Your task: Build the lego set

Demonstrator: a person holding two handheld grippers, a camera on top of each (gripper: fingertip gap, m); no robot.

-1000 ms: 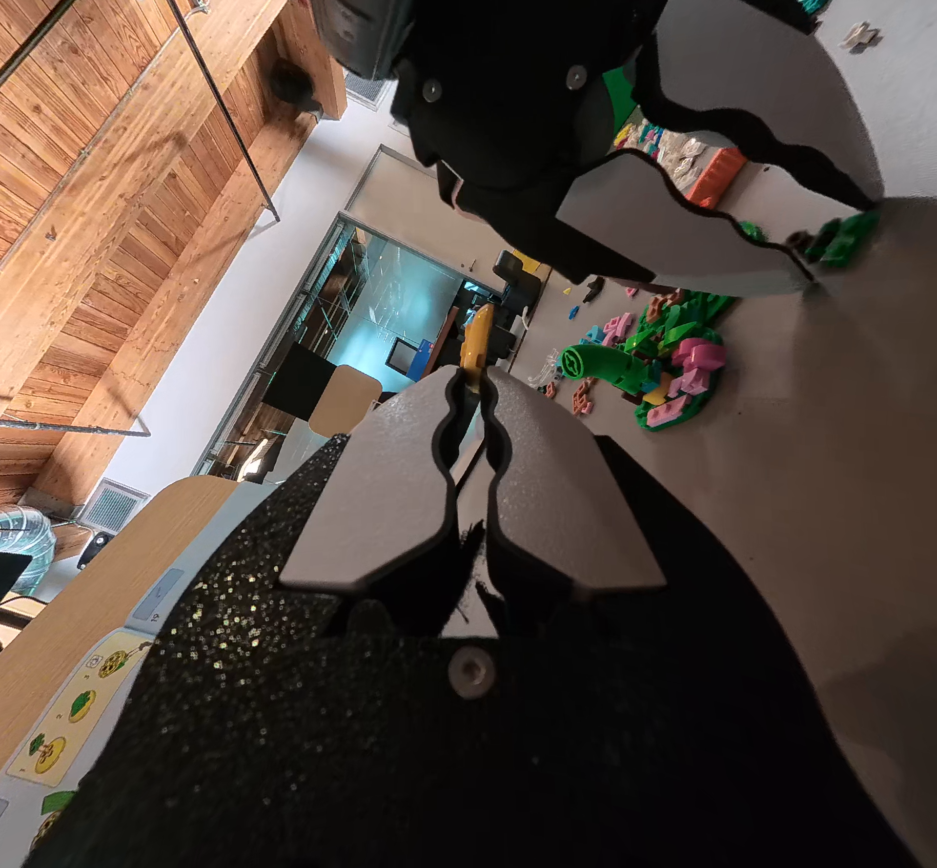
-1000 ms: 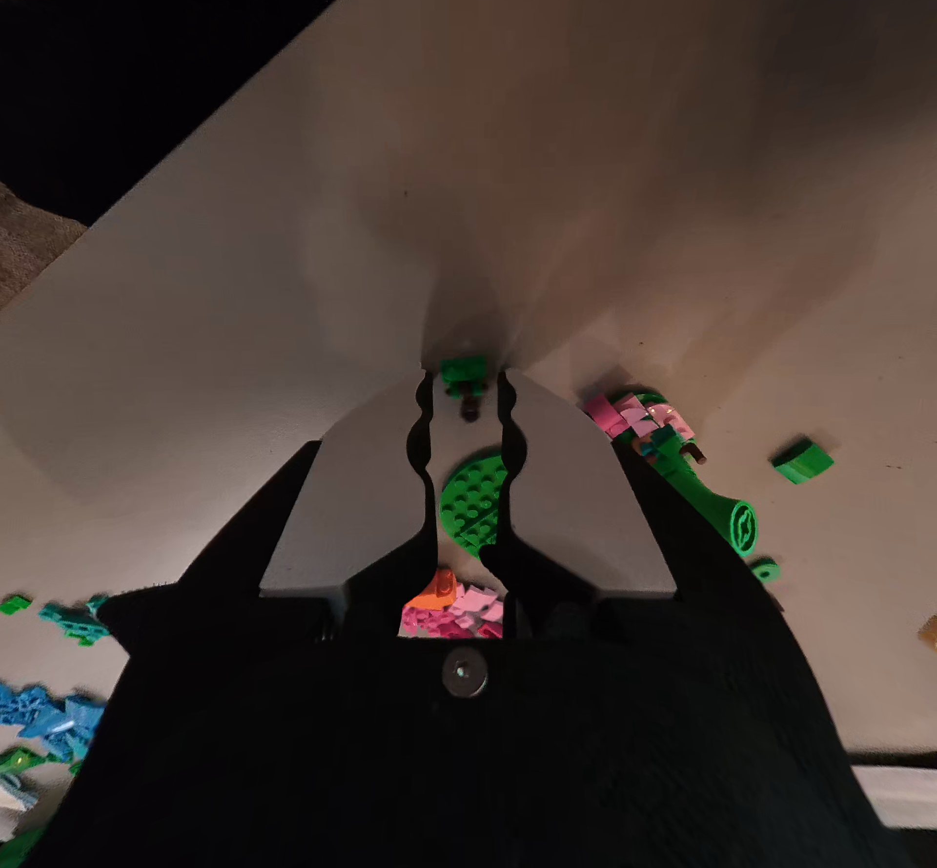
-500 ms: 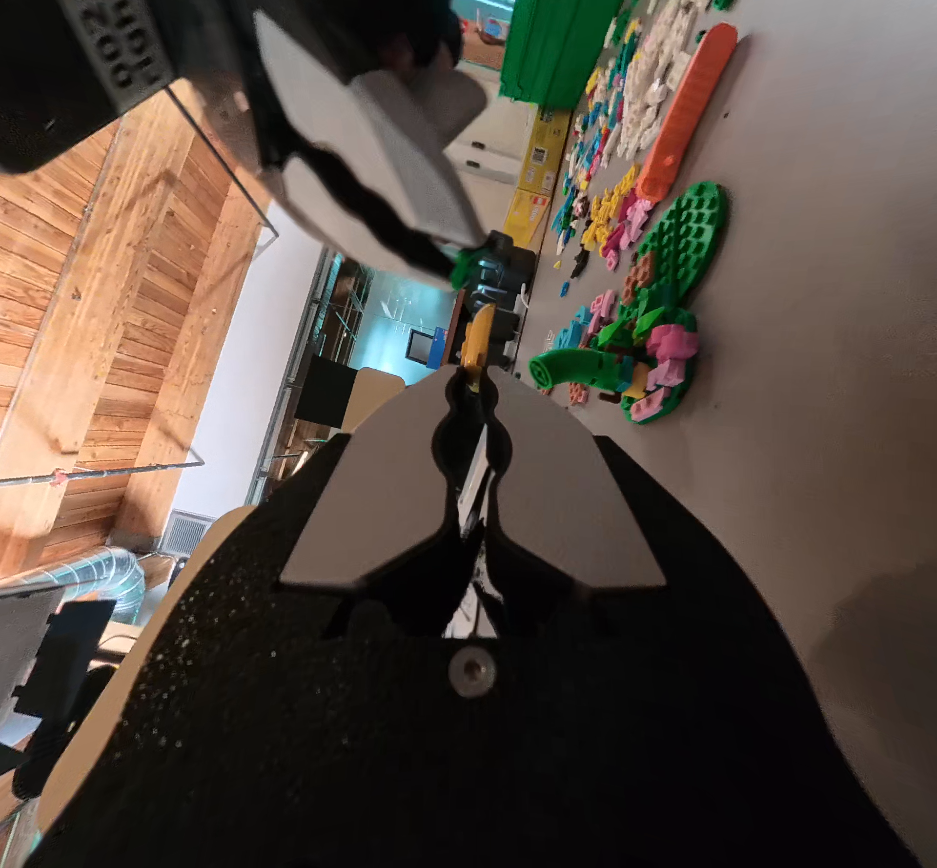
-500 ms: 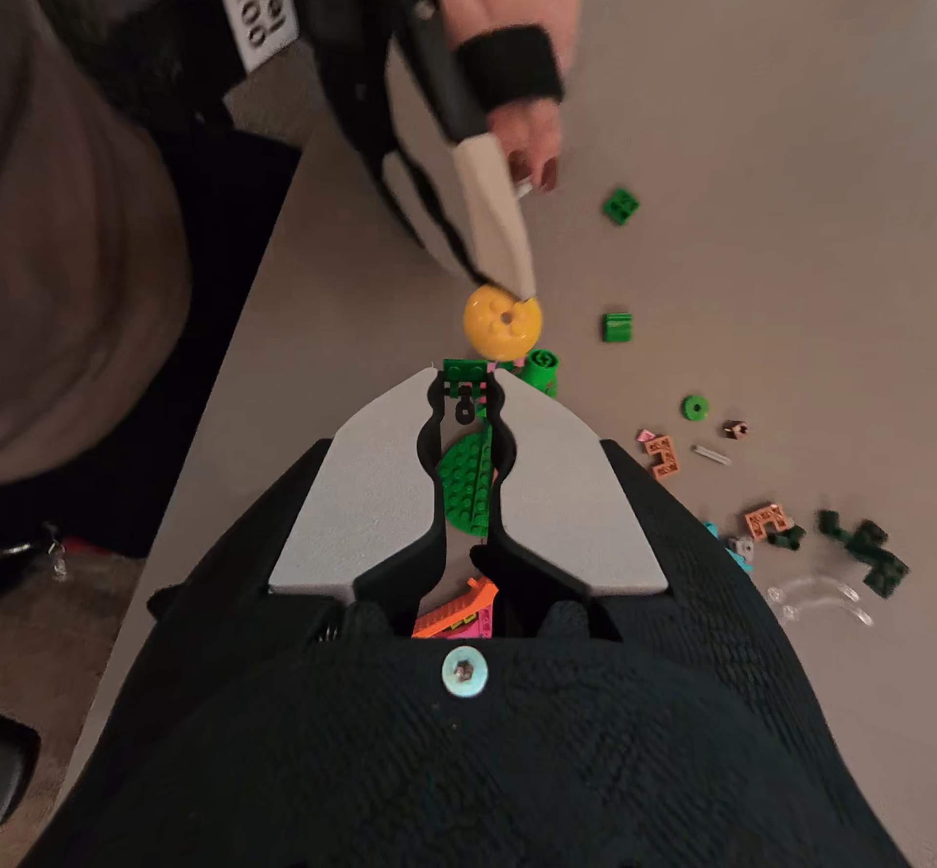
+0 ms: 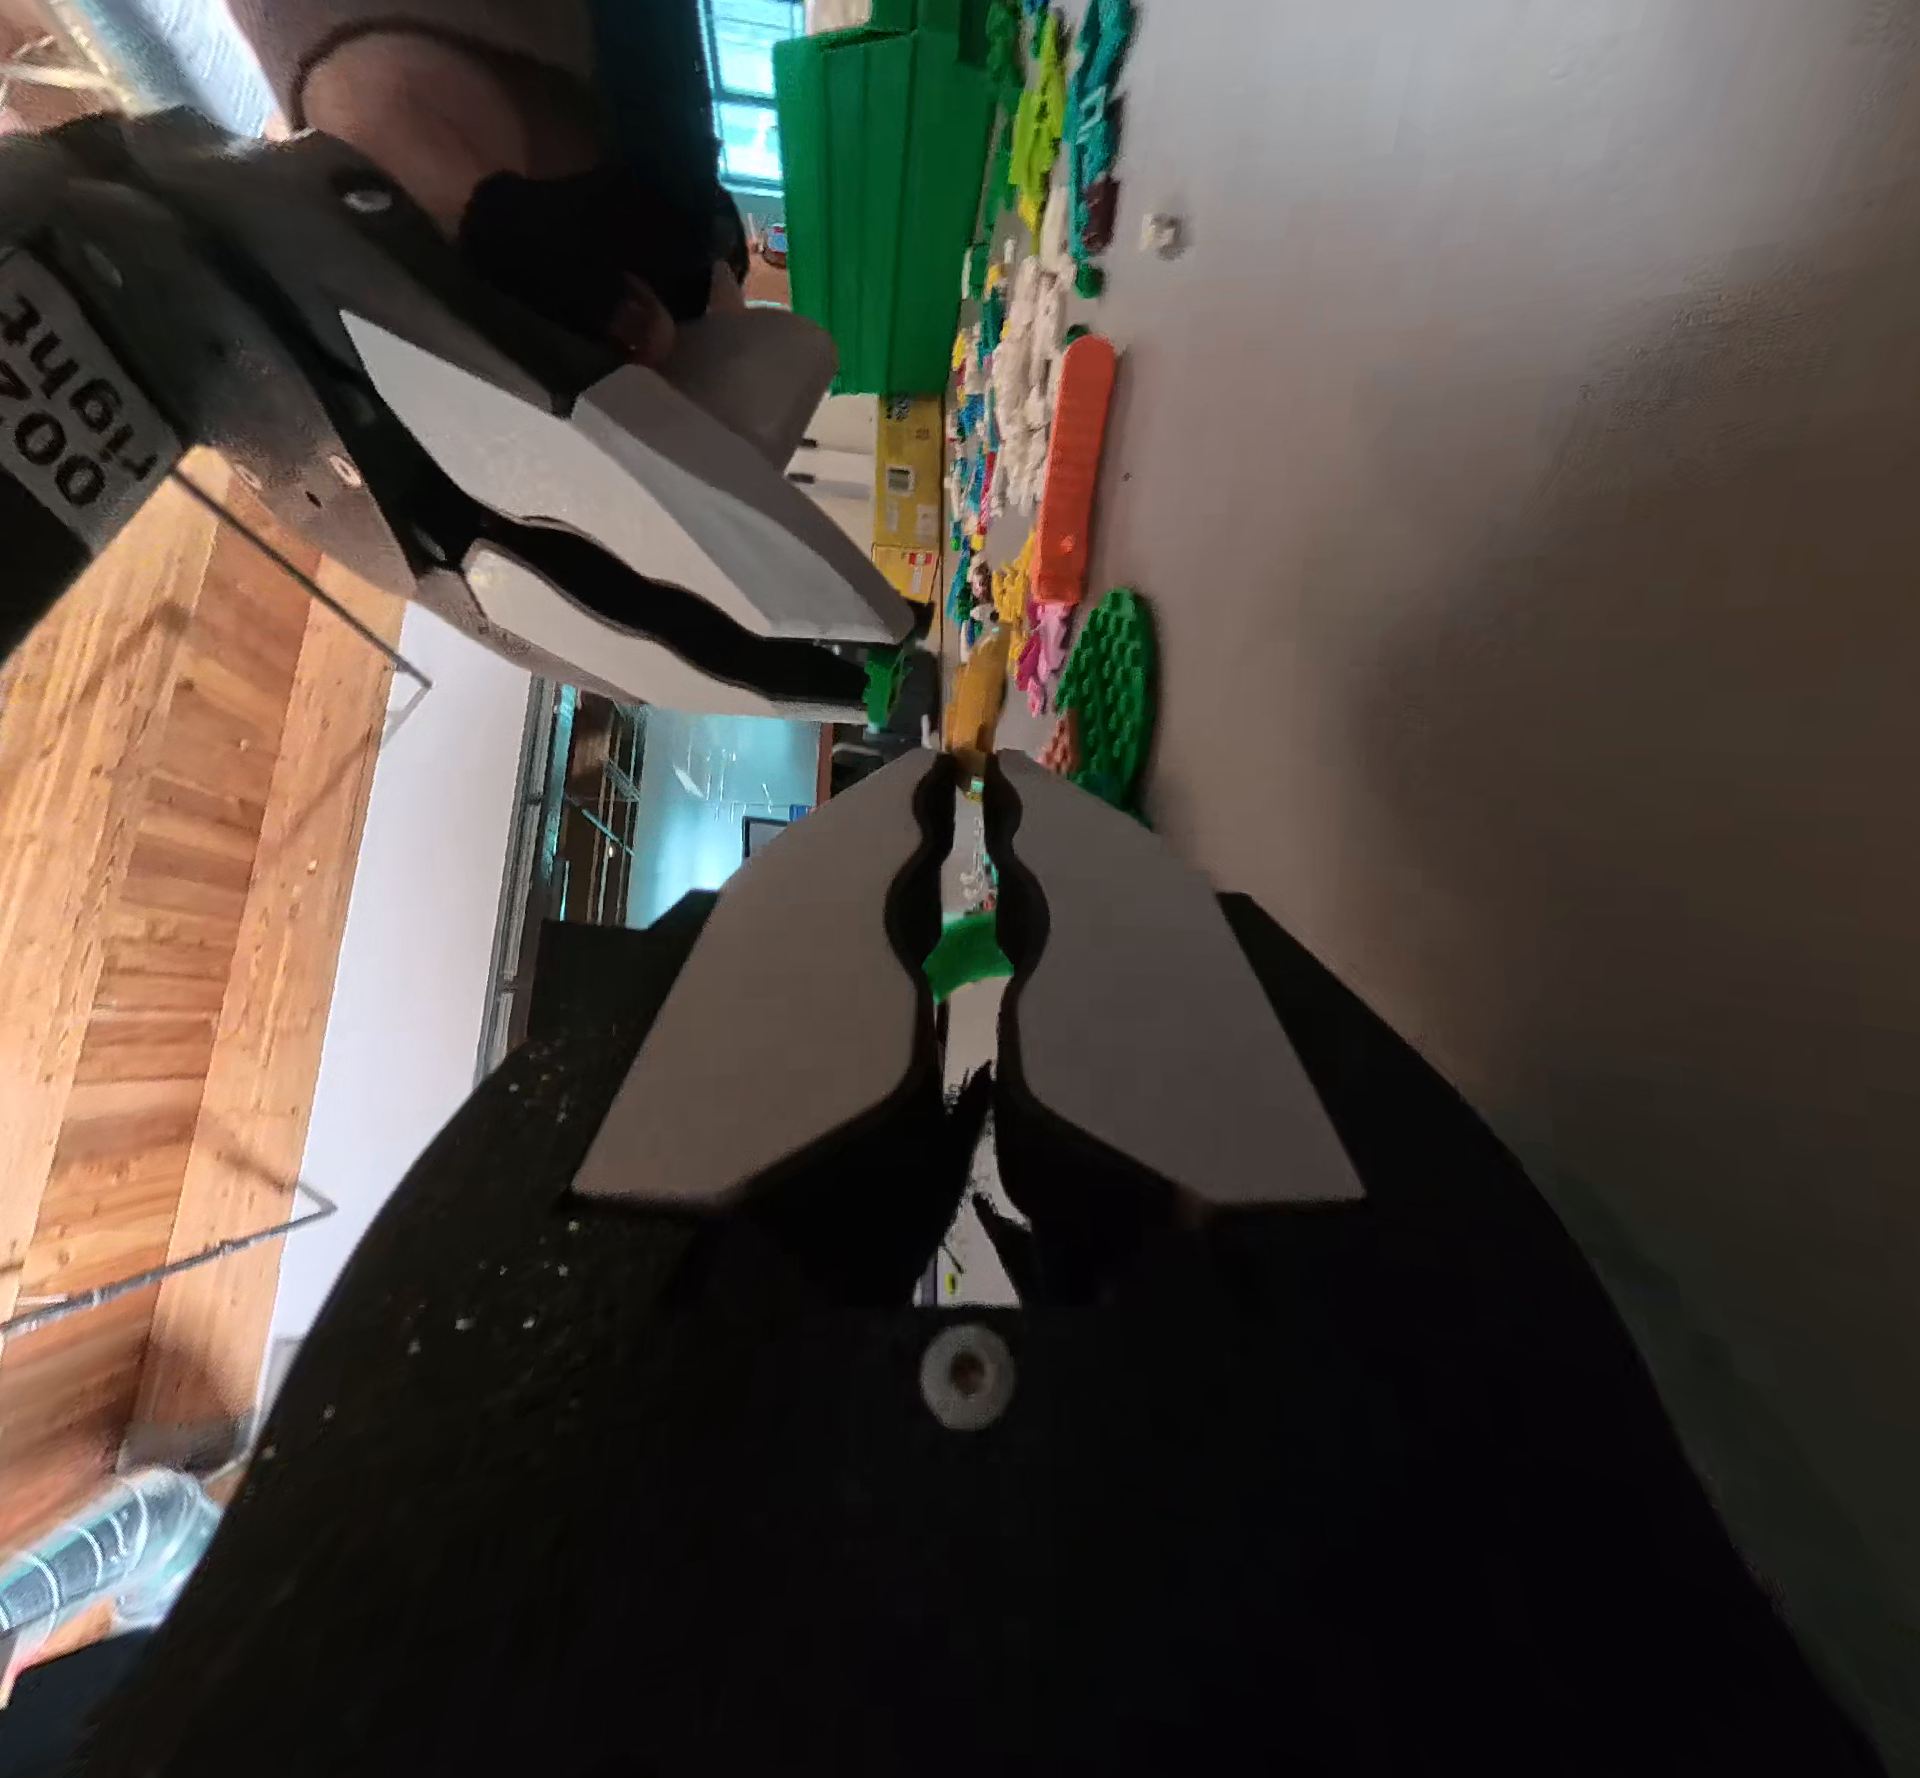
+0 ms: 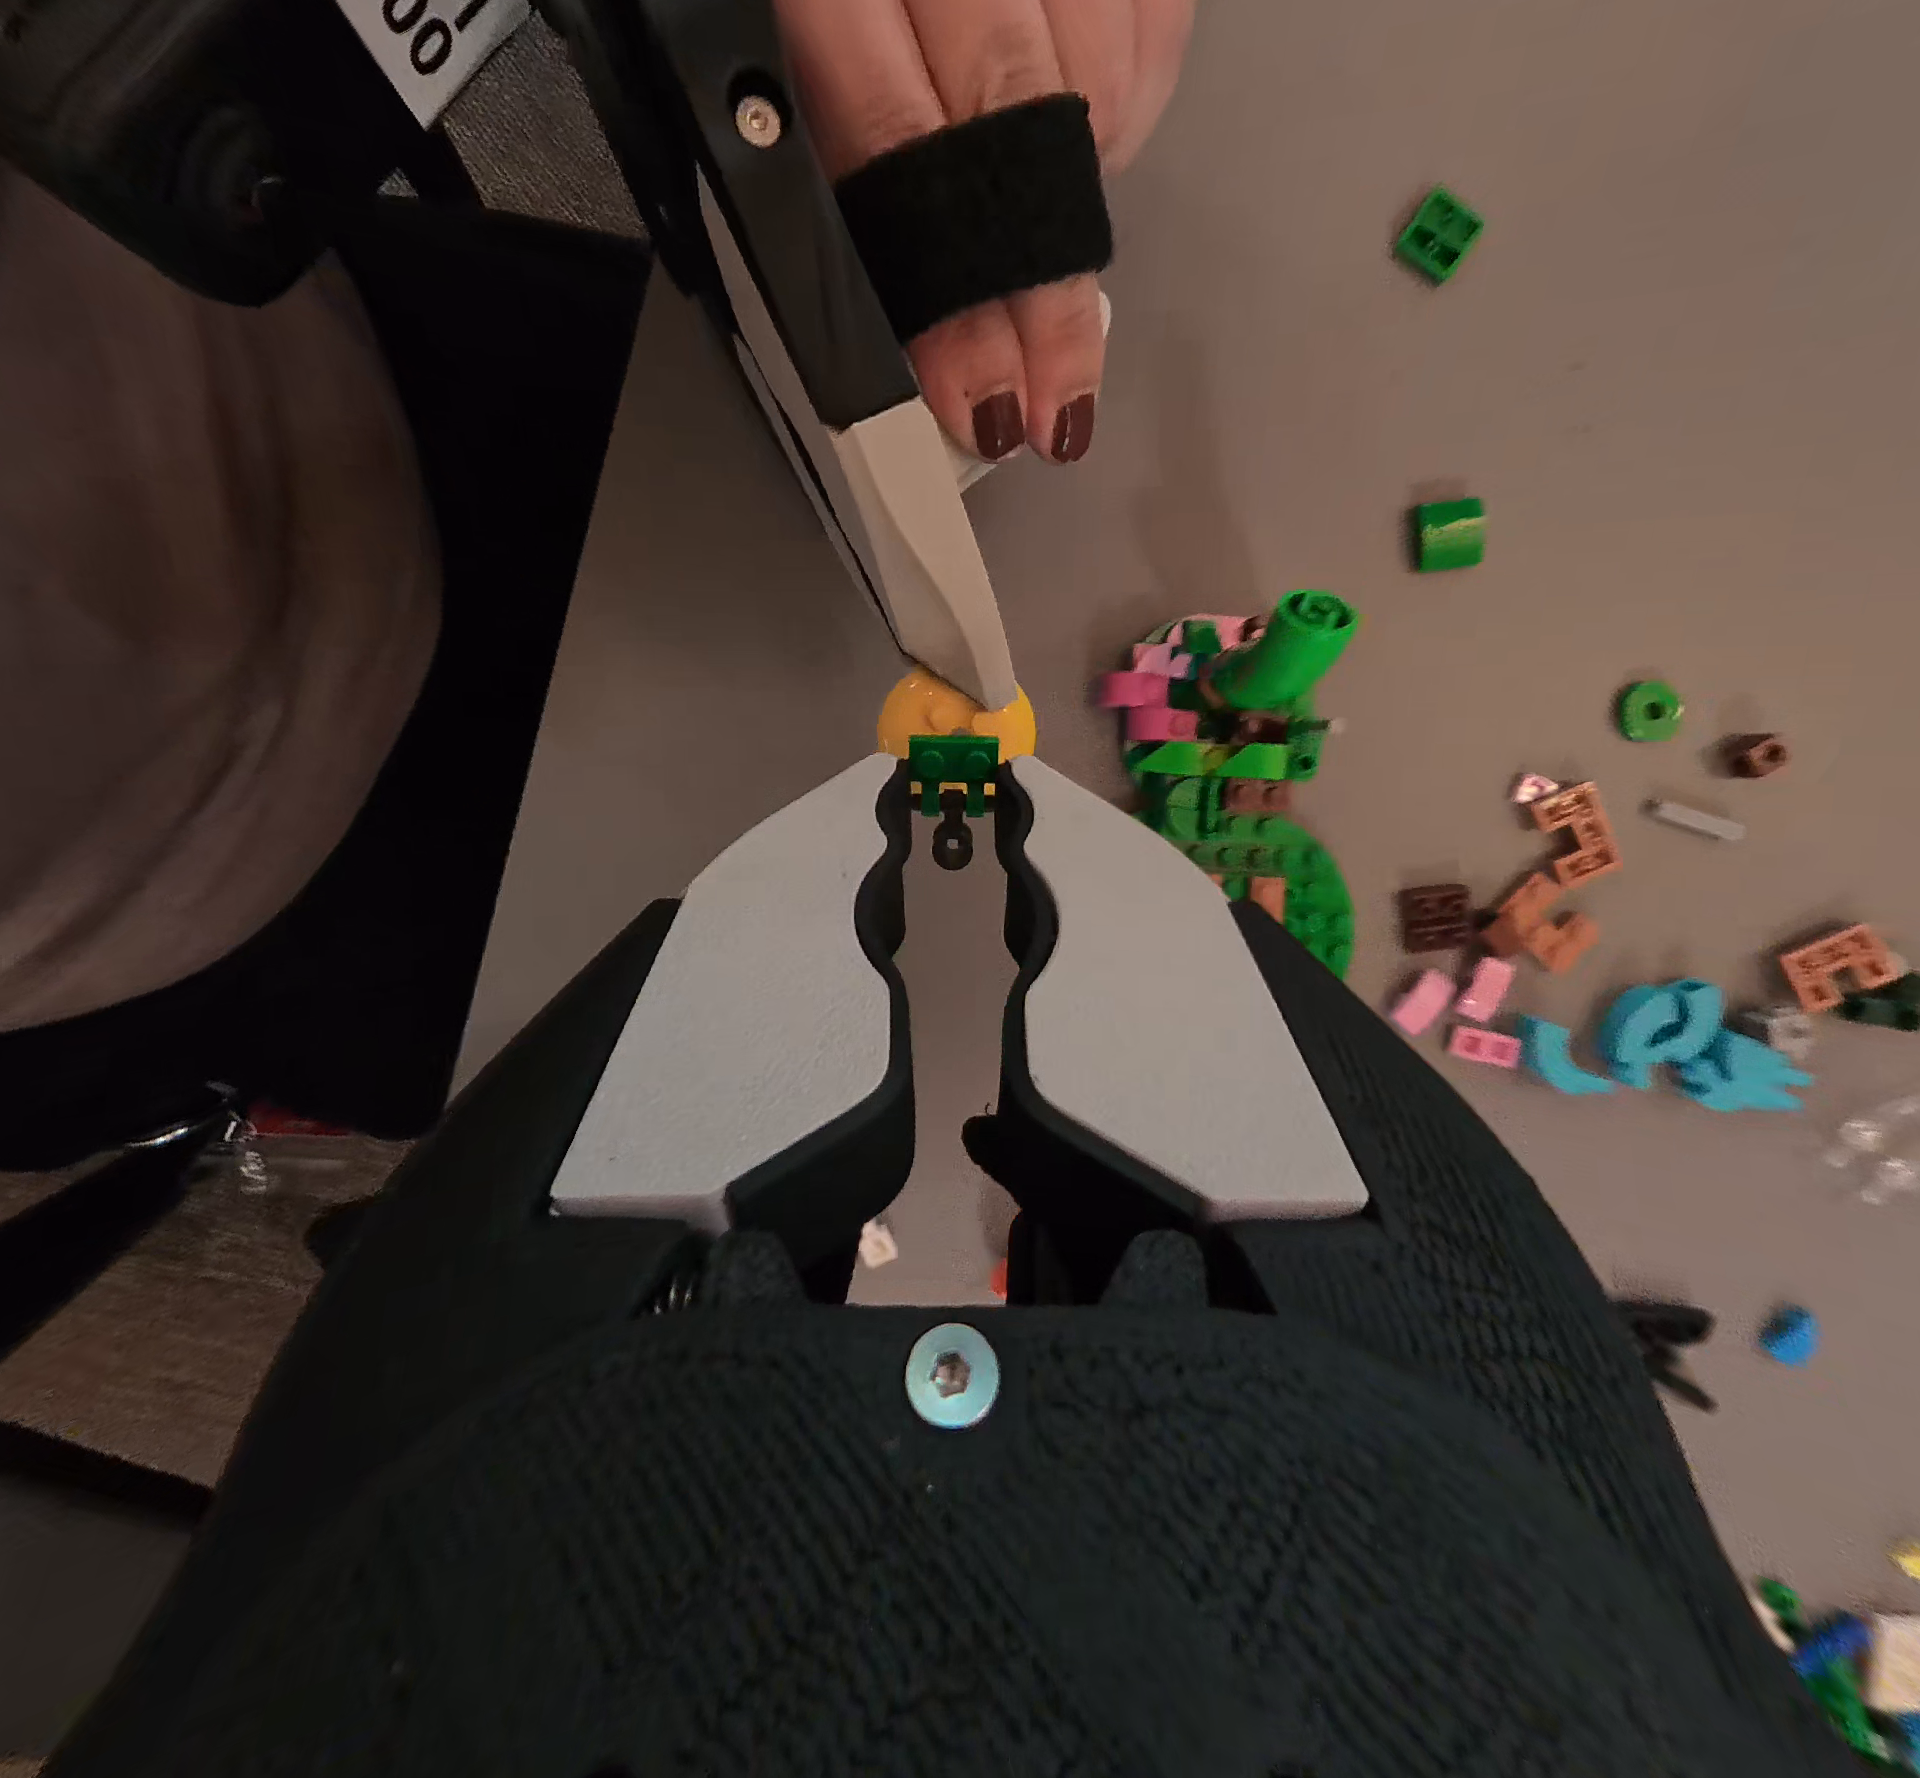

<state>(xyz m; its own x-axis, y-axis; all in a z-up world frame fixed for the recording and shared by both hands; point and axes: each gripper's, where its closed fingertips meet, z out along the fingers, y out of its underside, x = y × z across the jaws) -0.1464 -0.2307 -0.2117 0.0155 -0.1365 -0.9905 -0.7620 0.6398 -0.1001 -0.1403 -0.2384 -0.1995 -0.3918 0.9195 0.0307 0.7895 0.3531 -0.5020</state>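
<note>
My left gripper (image 5: 968, 764) is shut on a yellow round piece (image 5: 977, 694), held edge-on above the grey table. In the right wrist view the left gripper (image 6: 961, 684) comes in from the upper left with the yellow round piece (image 6: 914, 705) at its tips. My right gripper (image 6: 954, 760) is shut on a small green clip piece (image 6: 953, 764), which sits right against the yellow piece. In the left wrist view the right gripper (image 5: 868, 663) comes from the left with the green piece (image 5: 891, 679) beside the yellow one. A part-built green plant model (image 6: 1236, 731) stands on the table to the right.
Loose bricks lie on the grey table (image 6: 1558, 274): green squares (image 6: 1439, 234), brown pieces (image 6: 1548, 907), pink tiles (image 6: 1455, 1011), blue pieces (image 6: 1683, 1042). In the left wrist view a round green plate (image 5: 1112, 689), an orange piece (image 5: 1075, 471) and sorted piles lie farther off. A person's hand (image 6: 987, 66) holds the left gripper.
Both grippers have come together: the green clip piece has closed on the yellow round piece until they meet. The views have swung, and the plant model now lies to the right.
</note>
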